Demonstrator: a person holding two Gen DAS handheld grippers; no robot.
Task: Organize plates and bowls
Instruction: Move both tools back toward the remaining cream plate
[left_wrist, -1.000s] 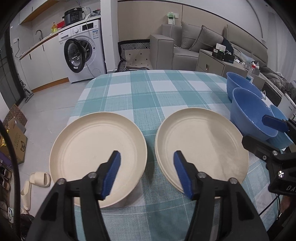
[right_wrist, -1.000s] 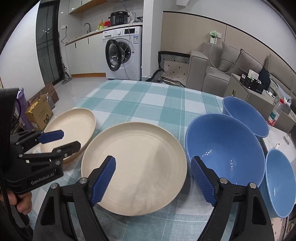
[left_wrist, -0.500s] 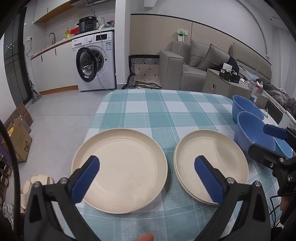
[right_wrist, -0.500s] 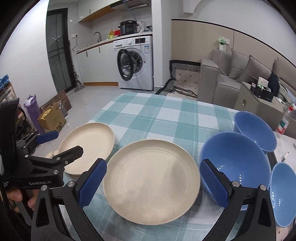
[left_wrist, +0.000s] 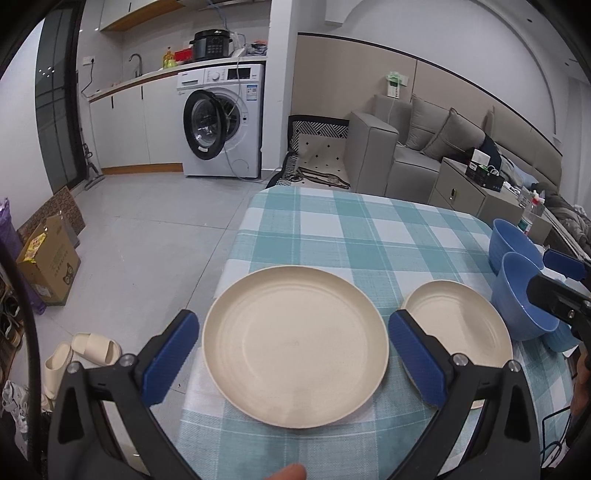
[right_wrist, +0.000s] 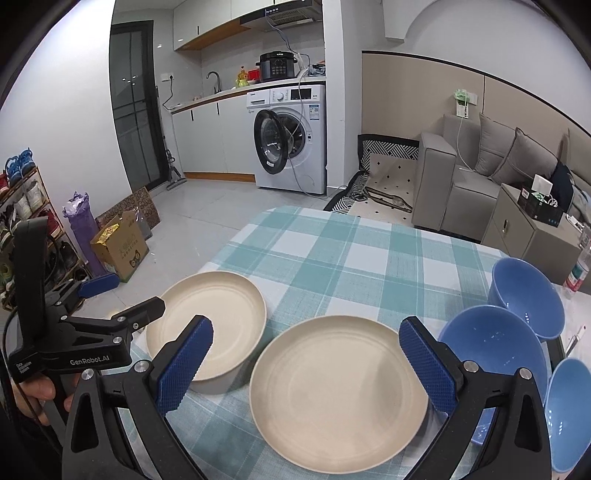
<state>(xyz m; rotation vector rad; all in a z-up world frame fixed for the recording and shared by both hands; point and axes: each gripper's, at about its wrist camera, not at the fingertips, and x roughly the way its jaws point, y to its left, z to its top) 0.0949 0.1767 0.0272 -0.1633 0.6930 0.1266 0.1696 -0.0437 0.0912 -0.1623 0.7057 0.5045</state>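
Two cream plates lie side by side on the checked tablecloth (left_wrist: 354, 236). The left plate (left_wrist: 295, 350) (right_wrist: 207, 325) sits near the table's left edge, and the right plate (left_wrist: 458, 332) (right_wrist: 340, 398) is close beside it. Three blue bowls stand to the right: a near one (right_wrist: 495, 354) (left_wrist: 524, 306), a far one (right_wrist: 526, 295) (left_wrist: 513, 243), and one at the frame edge (right_wrist: 569, 406). My left gripper (left_wrist: 291, 325) (right_wrist: 122, 299) hovers open above the left plate. My right gripper (right_wrist: 306, 328) (left_wrist: 561, 284) hovers open above the right plate. Neither holds anything.
The far half of the table (right_wrist: 332, 251) is bare cloth. Beyond it are a grey sofa (right_wrist: 461, 184), a side cabinet (right_wrist: 524, 229) and a washing machine (right_wrist: 288, 140). On the floor to the left lie a cardboard box (right_wrist: 122, 251) and slippers (left_wrist: 81, 354).
Both grippers have opened wider and drawn back and upward from the plates. The left gripper has shifted so the left plate now lies between its fingers in view.
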